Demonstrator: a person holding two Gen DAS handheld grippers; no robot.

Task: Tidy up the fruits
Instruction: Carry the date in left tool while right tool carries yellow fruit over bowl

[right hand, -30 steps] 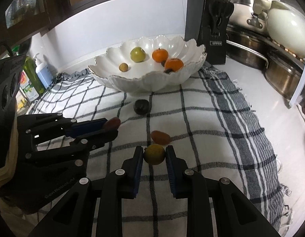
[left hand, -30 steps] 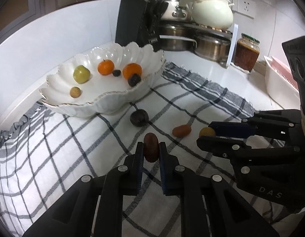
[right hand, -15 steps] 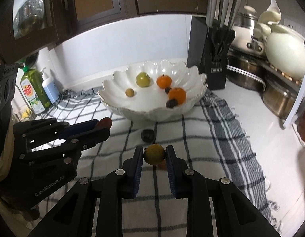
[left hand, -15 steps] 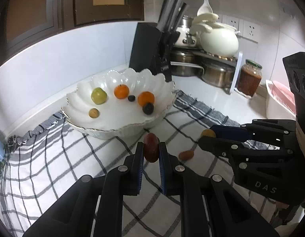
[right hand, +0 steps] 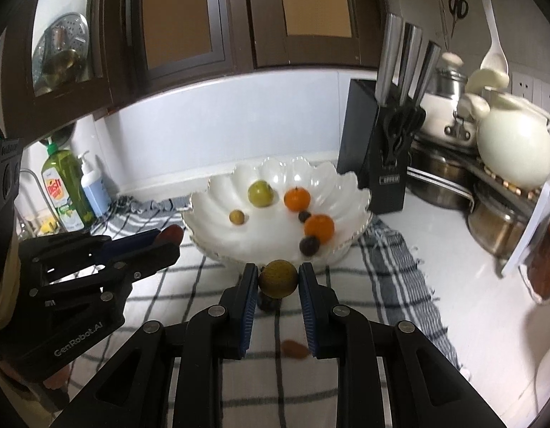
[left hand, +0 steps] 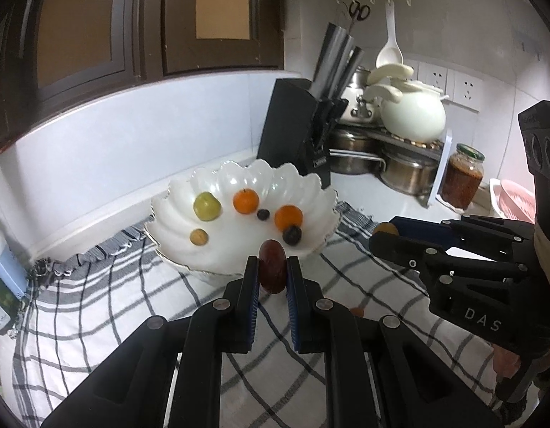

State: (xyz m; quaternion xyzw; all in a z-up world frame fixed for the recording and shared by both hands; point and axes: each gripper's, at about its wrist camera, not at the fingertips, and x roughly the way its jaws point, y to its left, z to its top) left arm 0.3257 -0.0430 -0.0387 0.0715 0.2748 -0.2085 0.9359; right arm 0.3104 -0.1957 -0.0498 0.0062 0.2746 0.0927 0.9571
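Holding one fruit apiece, both claws sit just short of the bowl (left hand: 321, 192), on its near side. Left claw (left hand: 272, 274) pinches a dark red oval fruit (left hand: 273, 267) between its pads, fruit upright and clear of the cloth (left hand: 96, 303). Right claw (right hand: 277, 280) pinches a round yellow-brown fruit (right hand: 277, 278), likewise lifted off the cloth.

In bowl now, six pieces:
- green round fruit (left hand: 206, 206), toward the bowl's far left
- two oranges (left hand: 245, 200), one mid-back, one toward the bowl's right
- small tan fruit (left hand: 198, 237), near-left of bowl centre
- two small dark fruits (left hand: 292, 234), one between the oranges, one just in front of the right orange

Left outside the bowl, as far as visible:
- an orange-brown oval fruit (right hand: 294, 349) on the cloth, well in front of the bowl, seen between the right claw's fingers
- a dark fruit (right hand: 267, 301) on the cloth just in front of the bowl, mostly hidden under the yellow-brown one; identity uncertain

Judgement: task is well past halfway. Six fruits placed, two in hand with neither yet over the rim, and apparently two left on the cloth. Remaining work: carry both held fruits over the scalloped rim, let go inside, then return for the two on the cloth. More fruit could be hidden beneath the claws; cannot tell.

Beyond the bowl: knife block (left hand: 299, 135) stands just behind its right side on the tabletop (right hand: 453, 249); pots and a white jar further right.
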